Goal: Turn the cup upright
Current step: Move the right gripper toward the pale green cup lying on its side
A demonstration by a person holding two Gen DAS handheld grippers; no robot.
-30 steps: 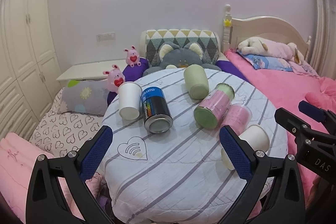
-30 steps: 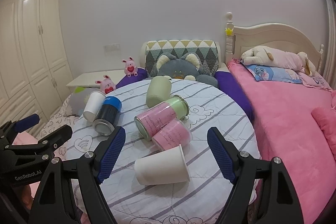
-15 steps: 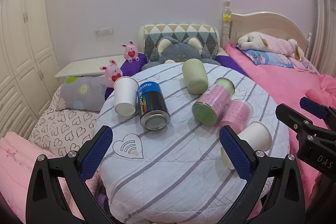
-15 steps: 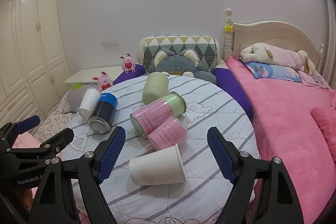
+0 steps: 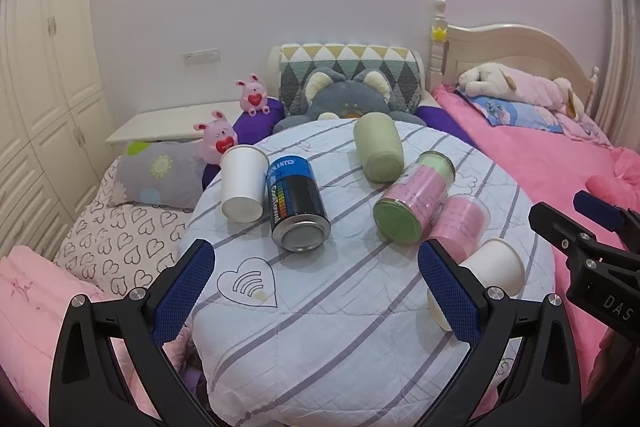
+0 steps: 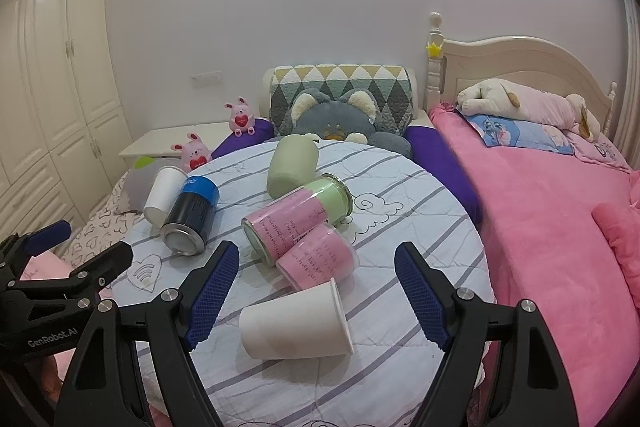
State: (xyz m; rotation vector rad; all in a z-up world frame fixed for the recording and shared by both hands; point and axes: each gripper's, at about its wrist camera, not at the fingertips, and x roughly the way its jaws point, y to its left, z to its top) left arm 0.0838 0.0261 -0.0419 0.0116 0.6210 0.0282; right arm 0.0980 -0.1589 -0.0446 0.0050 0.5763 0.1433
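Both wrist views have drifted closer to the round surface point(image 6: 400, 227) since a second ago, and the white paper cup point(image 6: 296, 323) lying on its side now sits larger and lower in the right wrist view, between the blue pads of the right gripper point(image 6: 316, 295). That gripper's jaws stand wide apart, with nothing held and neither pad touching the cup. The cup's open rim points toward the right of the frame and its closed base toward the left.

In the left wrist view the same cup point(image 5: 492, 271) appears at lower right, partly hidden behind the right pad of the left gripper point(image 5: 316, 283), whose jaws are also spread wide and empty, over the striped cloth near a printed heart.

Other things lie on the cloth-covered surface: a pink plastic cup point(image 6: 316, 259) on its side just above the white cup, a pink and green jar point(image 6: 296, 219) on its side against it, a pale green cup point(image 6: 292, 167) farther back, a blue and black can point(image 6: 192, 215) on its side at centre left, and a second white cup point(image 6: 164, 195) touching the can. A grey plush cat point(image 6: 336, 123) sits beyond the surface, and a pink bed point(image 6: 552, 195) fills the right of the frame
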